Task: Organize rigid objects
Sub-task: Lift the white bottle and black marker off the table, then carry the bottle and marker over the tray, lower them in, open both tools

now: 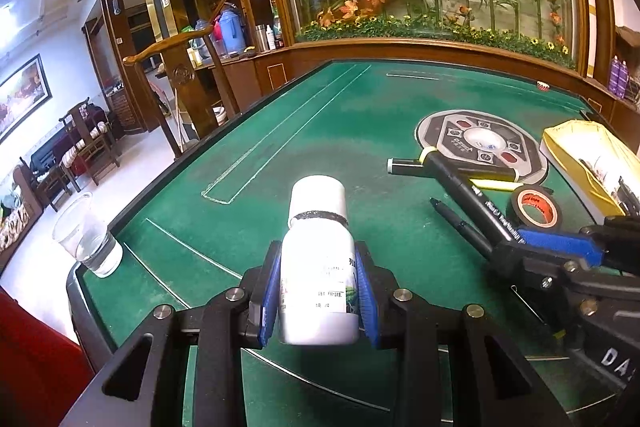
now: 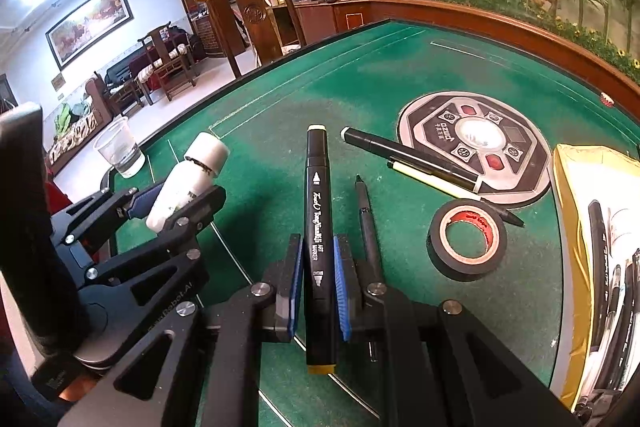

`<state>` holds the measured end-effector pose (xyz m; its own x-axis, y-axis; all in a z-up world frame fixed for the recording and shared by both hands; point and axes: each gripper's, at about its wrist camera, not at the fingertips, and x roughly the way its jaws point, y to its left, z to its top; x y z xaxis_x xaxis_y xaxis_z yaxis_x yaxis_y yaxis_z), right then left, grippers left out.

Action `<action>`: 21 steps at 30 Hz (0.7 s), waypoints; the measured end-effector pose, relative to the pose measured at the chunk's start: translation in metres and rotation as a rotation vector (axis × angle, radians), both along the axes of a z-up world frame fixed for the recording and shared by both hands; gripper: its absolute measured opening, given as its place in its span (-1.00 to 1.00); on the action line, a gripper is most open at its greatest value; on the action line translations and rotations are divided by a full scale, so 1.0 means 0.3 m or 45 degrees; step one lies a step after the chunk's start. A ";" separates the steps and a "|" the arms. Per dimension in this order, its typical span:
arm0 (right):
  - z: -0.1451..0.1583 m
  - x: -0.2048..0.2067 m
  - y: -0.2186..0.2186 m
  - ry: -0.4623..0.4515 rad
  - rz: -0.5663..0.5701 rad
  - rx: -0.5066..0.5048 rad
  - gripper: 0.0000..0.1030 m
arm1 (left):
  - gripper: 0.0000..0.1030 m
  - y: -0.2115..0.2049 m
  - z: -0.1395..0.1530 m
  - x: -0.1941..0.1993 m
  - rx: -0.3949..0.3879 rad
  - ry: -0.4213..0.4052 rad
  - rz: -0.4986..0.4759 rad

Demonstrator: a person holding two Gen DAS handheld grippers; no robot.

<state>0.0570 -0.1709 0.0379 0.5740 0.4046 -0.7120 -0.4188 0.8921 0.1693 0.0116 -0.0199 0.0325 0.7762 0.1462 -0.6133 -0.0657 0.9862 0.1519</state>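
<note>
You are holding a marker lengthwise in your right tool and a white bottle in your left tool, with the yellow box lying nearer your right

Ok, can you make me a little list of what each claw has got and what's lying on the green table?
left claw: shut on a white plastic bottle with a white cap
right claw: shut on a black art marker
table: green felt top with a round grey centre panel
loose on table: black roll of tape with a red core, thin black pen, black-and-yellow pen
left edge: clear plastic cup
right edge: yellow box holding pens
</note>
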 end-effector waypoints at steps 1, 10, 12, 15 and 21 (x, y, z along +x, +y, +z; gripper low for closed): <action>0.005 0.000 -0.005 0.003 -0.003 0.011 -0.73 | -0.30 -0.002 0.001 0.000 -0.002 0.000 0.000; 0.078 -0.023 -0.121 -0.011 -0.068 0.115 -0.73 | -0.30 -0.045 0.067 -0.001 -0.175 0.069 -0.109; 0.104 -0.032 -0.168 -0.023 -0.094 0.149 -0.73 | -0.31 -0.064 0.085 -0.003 -0.223 0.091 -0.148; 0.131 -0.043 -0.239 -0.037 -0.142 0.181 -0.73 | -0.31 -0.108 0.113 -0.004 -0.251 0.102 -0.192; 0.175 -0.070 -0.403 -0.067 -0.252 0.232 -0.73 | -0.31 -0.233 0.179 -0.002 -0.303 0.113 -0.305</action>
<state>0.0360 -0.2919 0.0904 0.6890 0.3996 -0.6047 -0.2517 0.9143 0.3174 0.0110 -0.0898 0.0860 0.7133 -0.1885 -0.6750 0.1747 0.9806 -0.0892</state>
